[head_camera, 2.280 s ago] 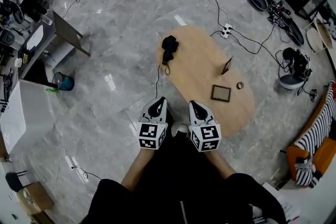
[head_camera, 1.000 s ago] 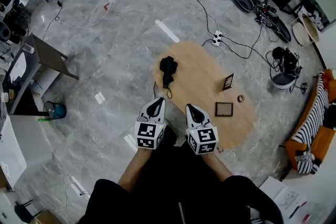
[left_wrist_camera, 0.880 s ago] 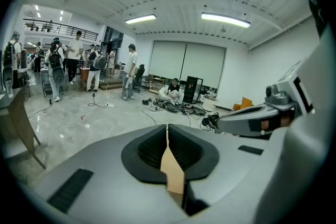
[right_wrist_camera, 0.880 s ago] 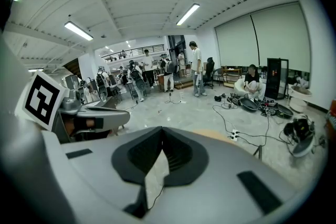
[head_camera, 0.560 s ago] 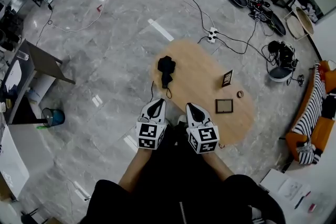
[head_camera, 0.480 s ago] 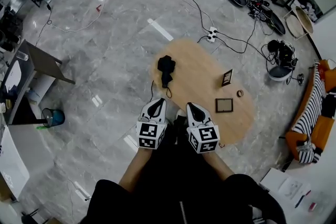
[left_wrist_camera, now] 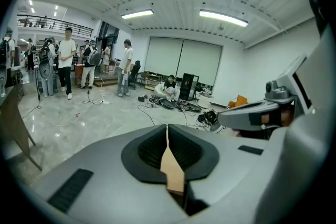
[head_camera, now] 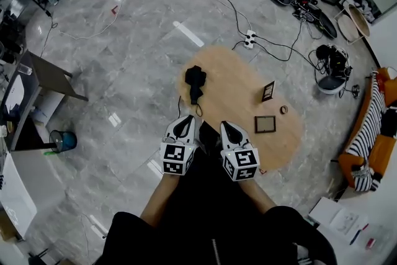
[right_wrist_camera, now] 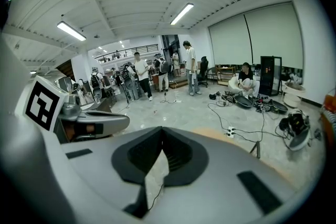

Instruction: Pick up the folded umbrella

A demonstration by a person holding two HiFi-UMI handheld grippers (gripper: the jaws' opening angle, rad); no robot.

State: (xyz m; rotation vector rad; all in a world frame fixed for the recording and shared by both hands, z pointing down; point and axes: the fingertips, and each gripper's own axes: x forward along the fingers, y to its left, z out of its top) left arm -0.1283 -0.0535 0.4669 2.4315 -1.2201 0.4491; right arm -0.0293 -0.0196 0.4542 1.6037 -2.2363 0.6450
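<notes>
Over on the far left side of the wooden table point(head_camera: 239, 80), close to its edge, lies the folded umbrella point(head_camera: 196, 79): black, bundled, with a thin strap point(head_camera: 199, 110) trailing toward the near rim. It is well apart from both tools. Main risks, as I judge them: the umbrella sits so near the edge that a clumsy nudge could push it off onto the floor. The fabric looks soft and rounded, so a shallow pinch might slide off. The loose strap could catch on a jaw. Cables point(head_camera: 279, 49) lie across the floor beyond the table, but none that I can see on the near side where the person stands. A flat picture frame point(head_camera: 265, 124) lies over to the right, well out of the way. Pose: the left gripper point(head_camera: 182, 125) and right gripper point(head_camera: 230, 130) are held side by side, tucked against the person's body, both pointing forward and somewhat down toward the near end of the table. Each has its jaws pressed together with nothing between them, so they would have to part before any grab. Neither tool is touching anything.
</notes>
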